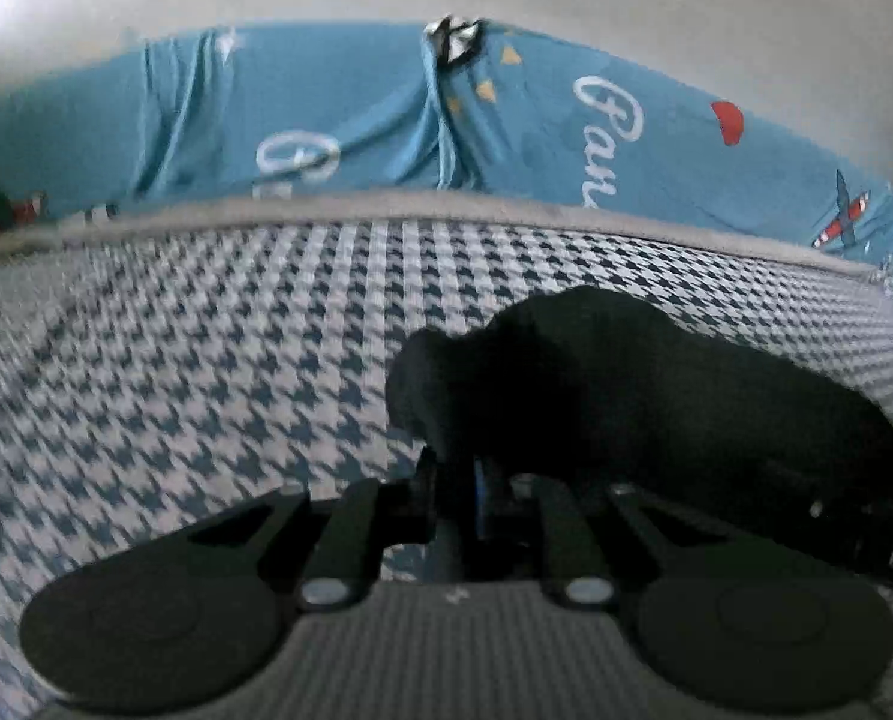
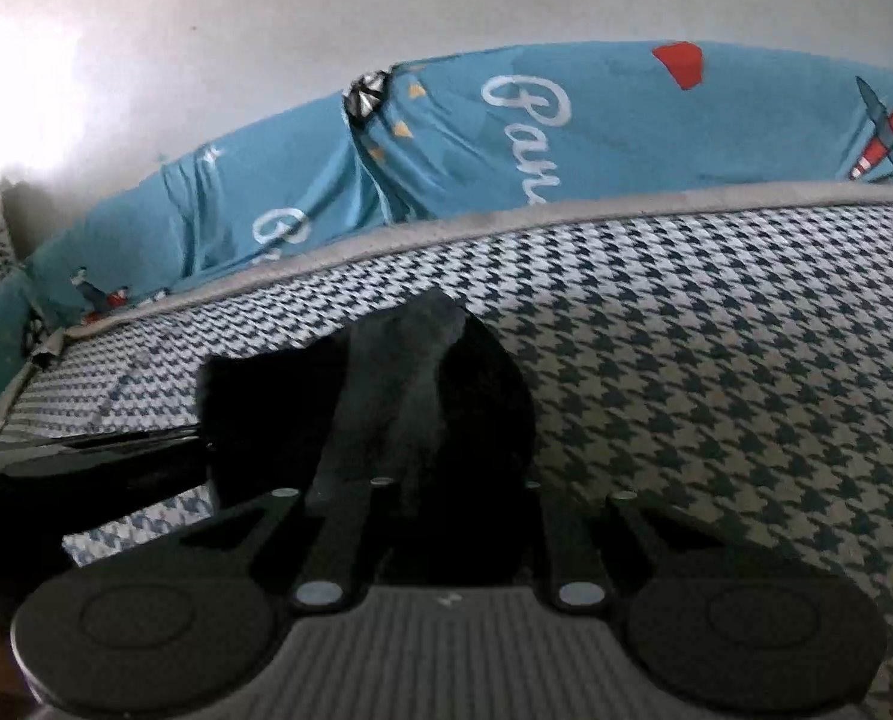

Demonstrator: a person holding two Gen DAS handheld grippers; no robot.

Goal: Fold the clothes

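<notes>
- Both jaws clamp a black garment [image 1: 596, 372]: left gripper [image 1: 476, 480] shut, right gripper [image 2: 434, 420] too.
- Beneath me, houndstooth mattress [image 2: 716, 360]; behind, blue printed bedsheet [image 1: 356, 102].

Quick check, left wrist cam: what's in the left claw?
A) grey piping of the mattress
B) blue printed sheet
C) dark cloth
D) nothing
C: the left claw is shut on a bunch of dark cloth above the houndstooth surface; the blue sheet lies farther back, untouched.
</notes>
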